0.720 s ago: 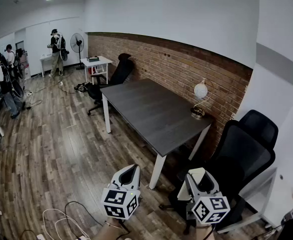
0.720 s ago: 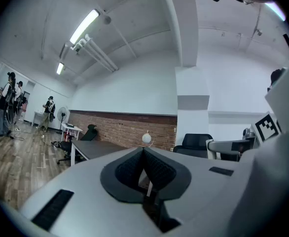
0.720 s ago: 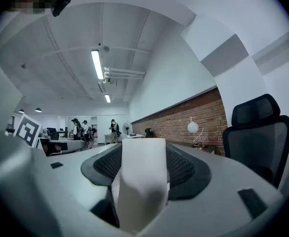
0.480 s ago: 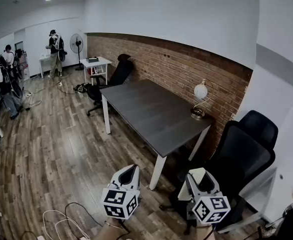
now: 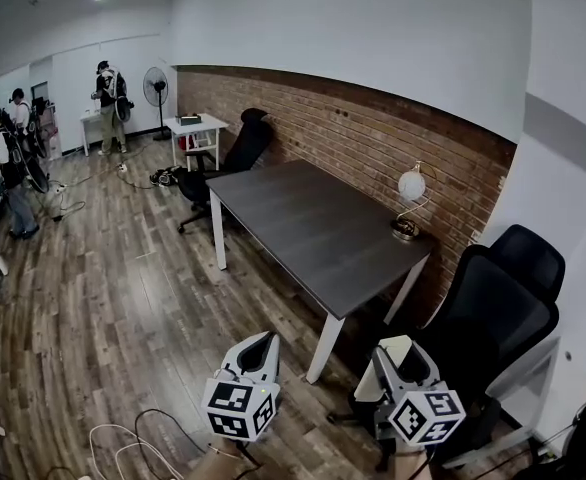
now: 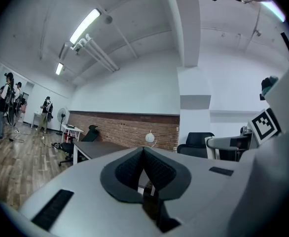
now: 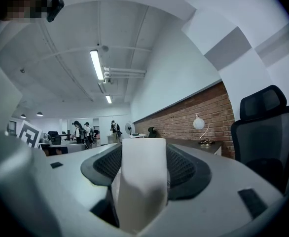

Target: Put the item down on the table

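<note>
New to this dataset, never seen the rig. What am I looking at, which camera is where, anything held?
No robot: a person carries a two-jaw gripper in each hand; the marker cubes are part of them. The head view looks down from the person's head; the other two cameras ride on the grippers. The left gripper is shut, empty. The right gripper clamps a white item. Ahead stands a dark table with a globe lamp on it.

Dark grey table (image 5: 313, 233), red-brown brick wall (image 5: 373, 138), white item (image 7: 139, 181)
</note>
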`<state>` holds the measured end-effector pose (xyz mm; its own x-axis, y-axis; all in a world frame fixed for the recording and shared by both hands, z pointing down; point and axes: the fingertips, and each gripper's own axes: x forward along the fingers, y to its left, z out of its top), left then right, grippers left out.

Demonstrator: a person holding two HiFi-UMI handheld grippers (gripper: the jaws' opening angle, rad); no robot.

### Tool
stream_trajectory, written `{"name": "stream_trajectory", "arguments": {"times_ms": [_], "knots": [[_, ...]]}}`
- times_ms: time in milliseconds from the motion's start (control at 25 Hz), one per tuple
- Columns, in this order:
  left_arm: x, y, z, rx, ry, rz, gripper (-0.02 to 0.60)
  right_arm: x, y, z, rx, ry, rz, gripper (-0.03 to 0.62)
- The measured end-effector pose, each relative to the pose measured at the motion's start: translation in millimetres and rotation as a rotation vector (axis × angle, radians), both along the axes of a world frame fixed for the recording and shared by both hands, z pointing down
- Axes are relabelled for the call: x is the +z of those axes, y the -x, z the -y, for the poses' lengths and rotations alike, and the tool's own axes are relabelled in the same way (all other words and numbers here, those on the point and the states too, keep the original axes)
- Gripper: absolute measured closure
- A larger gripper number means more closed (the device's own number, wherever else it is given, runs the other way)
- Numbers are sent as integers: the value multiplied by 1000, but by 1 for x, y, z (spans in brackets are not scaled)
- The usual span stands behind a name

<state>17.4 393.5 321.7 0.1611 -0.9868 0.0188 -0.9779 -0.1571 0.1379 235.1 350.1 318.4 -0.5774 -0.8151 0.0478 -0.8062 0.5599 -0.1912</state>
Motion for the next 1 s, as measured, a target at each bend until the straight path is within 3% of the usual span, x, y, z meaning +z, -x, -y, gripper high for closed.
{"name": "stream_trajectory", "arguments": {"times_ms": [440, 1000], "knots": [[18, 50, 23, -53, 29, -29, 565, 15, 33, 34, 3, 49, 9, 298], [24, 73, 98, -70, 38, -14, 565, 27, 60, 122, -11, 70, 11, 298]]}}
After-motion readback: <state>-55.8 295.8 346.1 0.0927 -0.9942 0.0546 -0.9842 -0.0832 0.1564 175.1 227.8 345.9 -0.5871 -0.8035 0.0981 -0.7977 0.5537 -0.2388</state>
